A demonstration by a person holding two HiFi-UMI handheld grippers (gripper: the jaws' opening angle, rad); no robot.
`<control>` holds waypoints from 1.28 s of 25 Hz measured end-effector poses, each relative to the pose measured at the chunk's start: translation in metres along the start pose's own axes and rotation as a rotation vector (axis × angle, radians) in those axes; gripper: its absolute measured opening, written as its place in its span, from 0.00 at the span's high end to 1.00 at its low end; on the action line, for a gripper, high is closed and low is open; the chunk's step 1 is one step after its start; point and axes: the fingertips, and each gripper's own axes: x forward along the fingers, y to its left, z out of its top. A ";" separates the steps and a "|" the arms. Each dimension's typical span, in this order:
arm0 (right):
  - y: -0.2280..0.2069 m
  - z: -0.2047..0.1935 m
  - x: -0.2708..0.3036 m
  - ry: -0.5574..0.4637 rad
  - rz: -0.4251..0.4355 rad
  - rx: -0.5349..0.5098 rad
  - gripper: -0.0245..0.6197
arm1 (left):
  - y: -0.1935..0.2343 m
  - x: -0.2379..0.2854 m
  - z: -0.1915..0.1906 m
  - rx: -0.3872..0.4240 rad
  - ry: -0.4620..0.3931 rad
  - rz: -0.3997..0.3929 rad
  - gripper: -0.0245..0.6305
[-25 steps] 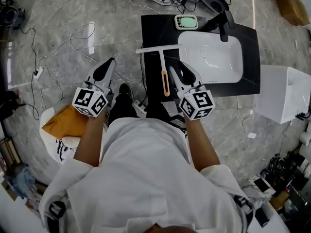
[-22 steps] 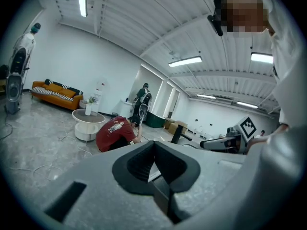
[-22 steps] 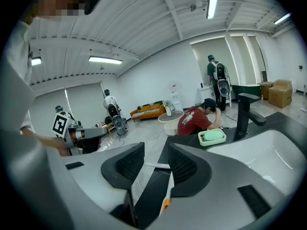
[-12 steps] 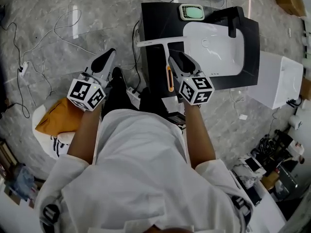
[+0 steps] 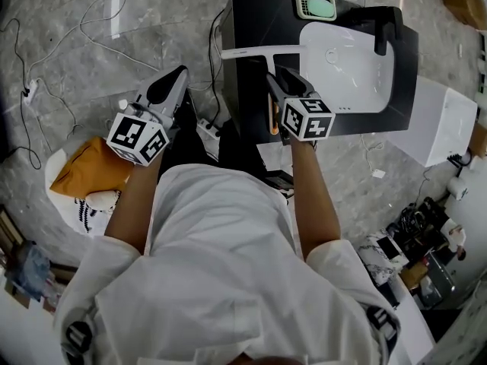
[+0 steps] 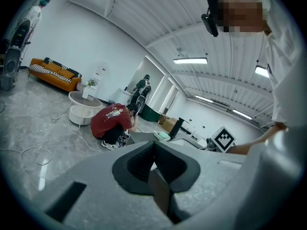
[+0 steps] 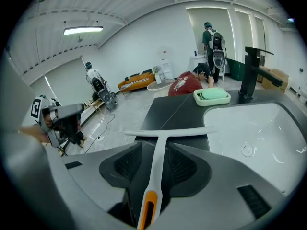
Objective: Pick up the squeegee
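We note the right hand-held gripper (image 7: 156,163), jaws spread, has advanced to straddle the handle of the squeegee (image 7: 162,145) lying on the black tabletop (image 7: 180,113) beside the sink (image 7: 256,128), so closing looks next; the left hand-held gripper (image 6: 154,158) is pressed together, empty; pad contact and the handle's tail are hidden.

- white t-shaped squeegee (image 5: 260,51), orange inset in its handle
- lies flat on the black counter (image 5: 249,17), beside the white sink (image 5: 346,71)
- handle runs between the right gripper's (image 7: 154,152) parted jaws
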 end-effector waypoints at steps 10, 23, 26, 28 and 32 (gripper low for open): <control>-0.007 -0.027 0.020 0.093 -0.031 0.002 0.72 | -0.001 -0.008 -0.013 -0.004 0.013 0.001 0.94; -0.012 -0.032 0.032 0.149 -0.080 -0.004 0.77 | 0.006 -0.019 -0.024 -0.025 0.022 0.014 0.94; -0.011 -0.033 0.033 0.158 -0.096 -0.003 0.82 | 0.008 -0.021 -0.023 -0.027 0.017 0.016 0.94; -0.009 -0.034 0.031 0.164 -0.104 0.001 0.83 | 0.007 -0.024 -0.022 -0.027 0.013 0.015 0.94; -0.003 -0.030 0.029 0.155 -0.104 -0.004 0.83 | 0.010 -0.030 -0.019 -0.024 0.003 0.013 0.94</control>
